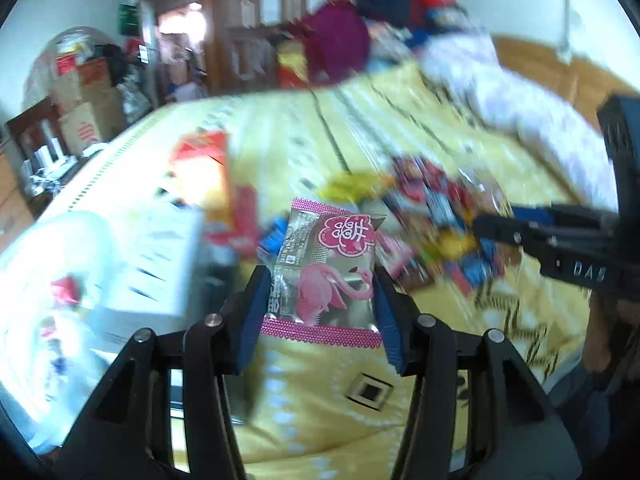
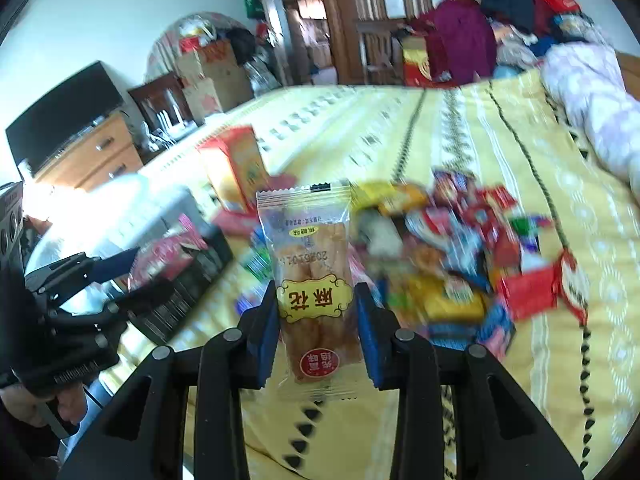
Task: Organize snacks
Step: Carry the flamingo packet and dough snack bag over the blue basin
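My left gripper [image 1: 318,292] is shut on a silver and pink flamingo snack packet [image 1: 326,268], held above the yellow bedspread [image 1: 320,392]. My right gripper [image 2: 318,308] is shut on a clear packet of fried dough twists with a yellow label [image 2: 312,276], also held above the bed. A pile of mixed snack packets [image 2: 452,252] lies on the bed ahead; it also shows in the left wrist view [image 1: 436,216]. The right gripper's body [image 1: 560,240] shows at the right of the left wrist view, and the left gripper's body [image 2: 76,300] at the left of the right wrist view.
A white storage box [image 1: 148,264] and a clear plastic bin [image 1: 44,304] stand at the left on the bed. An orange-red carton [image 2: 236,168] stands behind them. A black tray with packets [image 2: 180,272] lies left. Pillows and clothes [image 2: 592,92] lie at the far right.
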A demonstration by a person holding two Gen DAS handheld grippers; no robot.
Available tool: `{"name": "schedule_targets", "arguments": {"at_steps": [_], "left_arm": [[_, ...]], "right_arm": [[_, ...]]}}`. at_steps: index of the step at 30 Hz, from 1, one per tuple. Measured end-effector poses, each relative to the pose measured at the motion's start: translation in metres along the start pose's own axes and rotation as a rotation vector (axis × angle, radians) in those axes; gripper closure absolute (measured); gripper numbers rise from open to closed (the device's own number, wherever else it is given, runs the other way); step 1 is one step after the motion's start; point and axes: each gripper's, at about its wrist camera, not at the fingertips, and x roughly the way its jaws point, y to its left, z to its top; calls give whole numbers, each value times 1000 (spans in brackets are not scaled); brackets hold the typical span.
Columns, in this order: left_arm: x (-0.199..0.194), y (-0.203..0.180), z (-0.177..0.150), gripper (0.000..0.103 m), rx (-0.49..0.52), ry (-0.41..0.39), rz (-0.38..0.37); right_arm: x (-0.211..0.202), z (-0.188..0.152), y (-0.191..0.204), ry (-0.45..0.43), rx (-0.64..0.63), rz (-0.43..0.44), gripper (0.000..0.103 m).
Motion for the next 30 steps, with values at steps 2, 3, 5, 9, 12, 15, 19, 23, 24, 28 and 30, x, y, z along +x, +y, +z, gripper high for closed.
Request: {"name": "schedule_targets", "arguments": {"at_steps": [2, 3, 5, 9, 12, 15, 19, 23, 24, 28, 30], "left_arm": [[-23, 26, 13, 51, -47, -57, 32], [-32, 39, 18, 51, -64, -80, 53], [-49, 66, 26, 51, -89, -121, 111], [-79, 137, 36, 51, -184, -172, 253], [-97, 190, 33, 51, -273, -191, 354], [-104, 234, 20, 51, -352, -182, 440], [-99, 270, 0, 51, -421, -130, 513], [-86, 279, -17, 51, -442, -55, 544], [-84, 280, -20, 51, -444, -45, 544], [-84, 290, -25, 51, -443, -13, 542], [-83, 292, -26, 51, -440, -7, 540]], "right_arm": [[-5, 20, 18, -30, -17, 24, 65], [-6, 28, 26, -43, -25, 35, 65], [-8, 50, 49, -70, -42, 77, 65], [-6, 87, 105, -102, -97, 167, 65], [2, 111, 145, -99, -124, 238, 65], [17, 131, 186, -70, -133, 312, 65], [37, 146, 239, -34, -161, 380, 65], [63, 151, 290, 28, -183, 429, 65], [69, 149, 301, 42, -194, 434, 65], [87, 137, 336, 89, -244, 451, 65], [95, 132, 348, 105, -263, 451, 65]]}}
